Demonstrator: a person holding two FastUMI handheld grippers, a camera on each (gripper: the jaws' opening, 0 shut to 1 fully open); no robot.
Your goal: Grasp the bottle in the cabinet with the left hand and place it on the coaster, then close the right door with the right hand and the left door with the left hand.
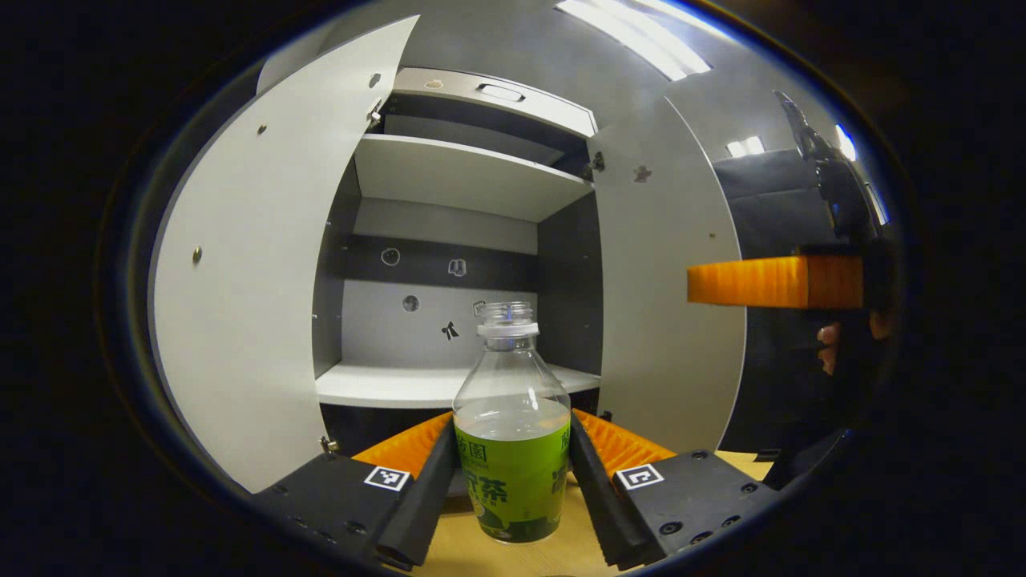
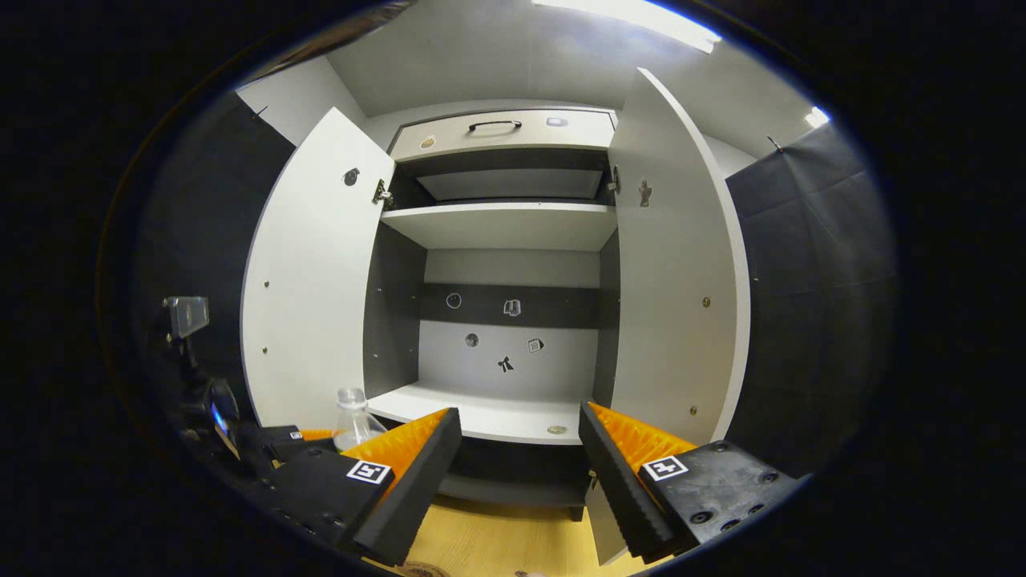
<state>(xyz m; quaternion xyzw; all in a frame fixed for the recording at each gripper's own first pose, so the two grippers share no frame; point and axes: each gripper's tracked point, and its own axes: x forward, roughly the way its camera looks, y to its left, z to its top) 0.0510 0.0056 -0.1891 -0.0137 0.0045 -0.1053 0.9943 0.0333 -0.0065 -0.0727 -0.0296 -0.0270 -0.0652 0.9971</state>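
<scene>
Since the left gripper [image 1: 513, 473] pinches the bottle [image 1: 511, 433] at its label, the thin, part-full plastic probably flexes, while the right gripper [image 2: 519, 473] hangs spread.

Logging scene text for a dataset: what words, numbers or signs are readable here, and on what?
Label on the bottle: printed characters, partly hidden by the left gripper; not readable whole.
The stickers on the cabinet back wall: too small to read.
The square markers on that gripper: patterns, no words.

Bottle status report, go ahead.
Left gripper shut on bottle, outside the cabinet. Right gripper open. Both doors open.
</scene>
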